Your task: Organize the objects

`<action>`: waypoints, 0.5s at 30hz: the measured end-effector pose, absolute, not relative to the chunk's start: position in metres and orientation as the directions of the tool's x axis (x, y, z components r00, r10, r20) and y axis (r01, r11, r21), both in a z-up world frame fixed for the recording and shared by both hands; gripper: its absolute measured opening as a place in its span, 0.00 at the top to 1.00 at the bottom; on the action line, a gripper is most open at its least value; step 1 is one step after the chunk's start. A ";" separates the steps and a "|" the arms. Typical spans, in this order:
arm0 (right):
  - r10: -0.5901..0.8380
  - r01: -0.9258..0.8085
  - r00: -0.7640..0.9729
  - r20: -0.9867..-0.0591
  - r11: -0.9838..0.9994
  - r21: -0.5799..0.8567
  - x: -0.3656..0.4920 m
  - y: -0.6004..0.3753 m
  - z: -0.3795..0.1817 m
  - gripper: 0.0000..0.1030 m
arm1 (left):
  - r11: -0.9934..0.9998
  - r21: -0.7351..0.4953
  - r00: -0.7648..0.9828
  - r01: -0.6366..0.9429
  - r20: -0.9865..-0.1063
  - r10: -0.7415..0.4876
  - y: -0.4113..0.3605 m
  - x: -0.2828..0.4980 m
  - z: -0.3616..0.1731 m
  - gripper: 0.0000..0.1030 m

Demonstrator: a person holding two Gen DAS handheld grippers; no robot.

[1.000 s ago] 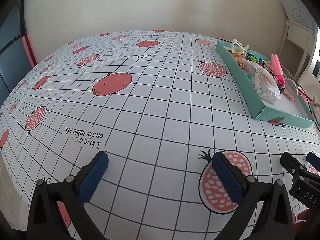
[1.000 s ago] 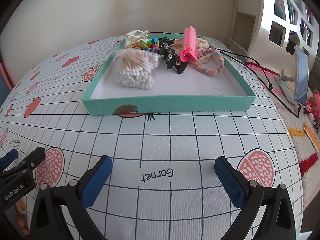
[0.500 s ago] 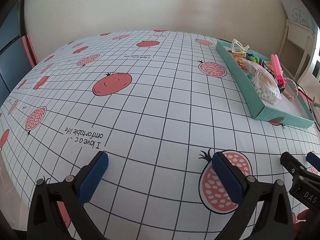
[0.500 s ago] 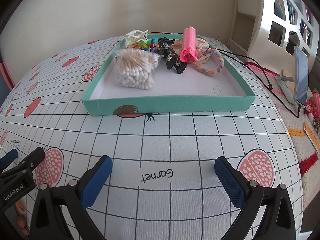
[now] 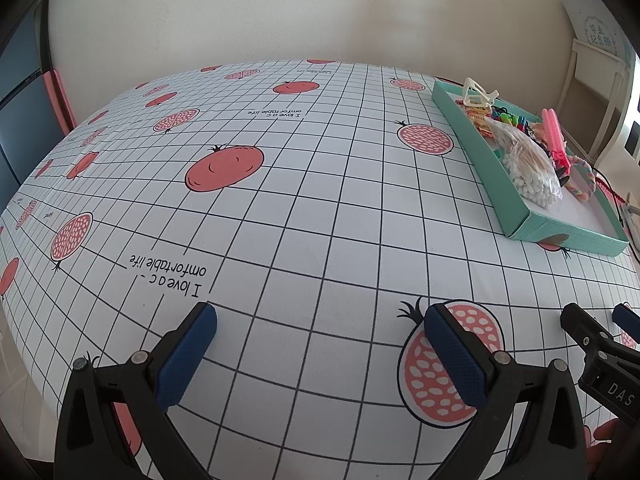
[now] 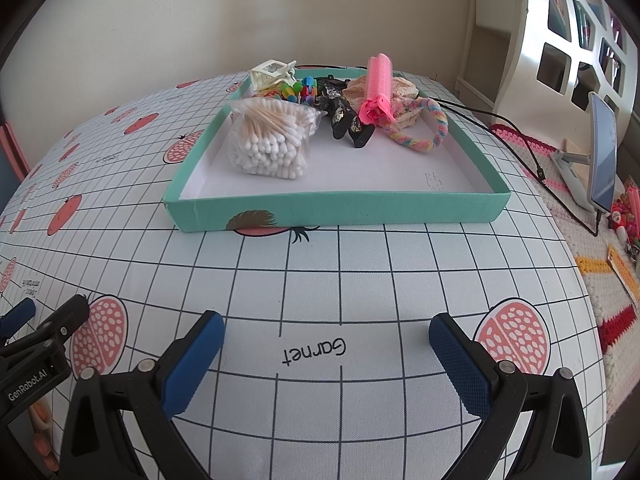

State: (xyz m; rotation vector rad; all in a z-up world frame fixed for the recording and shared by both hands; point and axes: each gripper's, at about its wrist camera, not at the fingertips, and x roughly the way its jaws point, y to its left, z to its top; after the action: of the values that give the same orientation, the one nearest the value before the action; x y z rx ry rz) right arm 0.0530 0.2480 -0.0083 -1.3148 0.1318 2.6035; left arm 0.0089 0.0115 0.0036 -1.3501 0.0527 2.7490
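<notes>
A shallow teal tray (image 6: 340, 210) sits on the patterned tablecloth, straight ahead in the right wrist view and at the far right (image 5: 476, 140) in the left wrist view. Inside lie a bag of cotton swabs (image 6: 270, 140), a pink hair roller (image 6: 378, 88), a pastel scrunchie (image 6: 424, 124), black hair clips (image 6: 346, 118), a white claw clip (image 6: 272, 72) and small coloured clips (image 6: 302, 90). My right gripper (image 6: 326, 346) hovers open over the cloth in front of the tray, holding nothing. My left gripper (image 5: 320, 338) is open and empty over bare cloth.
A phone on a stand (image 6: 600, 156) with a black cable (image 6: 516, 132) stands right of the table, beside a white shelf unit (image 6: 568, 32). A wall runs behind the table. The left gripper's tip (image 6: 44, 332) shows at the lower left of the right wrist view.
</notes>
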 end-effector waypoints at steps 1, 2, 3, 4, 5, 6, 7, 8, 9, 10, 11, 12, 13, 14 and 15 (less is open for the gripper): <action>0.156 -0.236 -0.575 -0.803 -0.972 -0.020 0.053 0.248 -0.008 0.00 | -0.996 -0.004 -0.609 -0.086 -0.791 0.055 0.011 0.009 0.004 0.00; 0.156 -0.236 -0.575 -0.803 -0.972 -0.020 0.053 0.248 -0.008 0.00 | -0.996 -0.004 -0.609 -0.085 -0.791 0.055 0.012 0.009 0.004 0.00; 0.155 -0.236 -0.575 -0.803 -0.972 -0.019 0.053 0.248 -0.008 0.00 | -0.996 -0.004 -0.609 -0.086 -0.791 0.055 0.011 0.009 0.004 0.00; 0.155 -0.236 -0.575 -0.803 -0.972 -0.019 0.053 0.248 -0.008 0.00 | -0.996 -0.004 -0.609 -0.086 -0.791 0.056 0.011 0.009 0.004 0.00; 0.155 -0.236 -0.575 -0.803 -0.972 -0.019 0.053 0.248 -0.008 0.00 | -0.996 -0.004 -0.609 -0.086 -0.791 0.056 0.011 0.009 0.004 0.00; 0.155 -0.235 -0.575 -0.803 -0.972 -0.019 0.053 0.248 -0.009 0.00 | -0.996 -0.004 -0.609 -0.086 -0.791 0.056 0.011 0.009 0.004 0.00; 0.156 -0.236 -0.575 -0.803 -0.972 -0.020 0.053 0.248 -0.009 0.00 | -0.996 -0.004 -0.609 -0.086 -0.791 0.056 0.011 0.009 0.004 0.00; 0.155 -0.235 -0.575 -0.803 -0.972 -0.019 0.053 0.248 -0.009 0.00 | -0.996 -0.004 -0.609 -0.086 -0.791 0.056 0.011 0.009 0.004 0.00; 0.156 -0.235 -0.575 -0.803 -0.972 -0.020 0.053 0.248 -0.009 0.00 | -0.996 -0.004 -0.609 -0.086 -0.791 0.056 0.011 0.009 0.004 0.00; 0.155 -0.235 -0.575 -0.803 -0.972 -0.020 0.053 0.248 -0.009 0.00 | -0.996 -0.004 -0.609 -0.086 -0.791 0.055 0.011 0.009 0.004 0.00; 0.155 -0.235 -0.575 -0.803 -0.972 -0.020 0.053 0.248 -0.009 0.00 | -0.996 -0.003 -0.609 -0.085 -0.791 0.055 0.011 0.009 0.004 0.00; 0.155 -0.235 -0.575 -0.803 -0.972 -0.020 0.053 0.249 -0.009 0.00 | -0.996 -0.004 -0.609 -0.087 -0.791 0.056 0.011 0.009 0.004 0.00; 0.155 -0.234 -0.576 -0.803 -0.972 -0.020 0.053 0.249 -0.009 0.00 | -0.996 -0.004 -0.609 -0.088 -0.791 0.057 0.010 0.009 0.004 0.00; 0.154 -0.234 -0.576 -0.803 -0.972 -0.020 0.053 0.249 -0.009 0.00 | -0.996 -0.004 -0.609 -0.089 -0.791 0.058 0.010 0.009 0.004 0.00; 0.155 -0.234 -0.576 -0.803 -0.972 -0.020 0.053 0.249 -0.009 0.00 | -0.996 -0.004 -0.609 -0.089 -0.791 0.058 0.010 0.008 0.004 0.00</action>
State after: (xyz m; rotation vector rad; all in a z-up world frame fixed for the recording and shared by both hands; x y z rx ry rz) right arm 0.0530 0.2487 -0.0089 -1.3155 0.1300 2.6061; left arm 0.0085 0.0096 0.0037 -1.3483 0.0551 2.7459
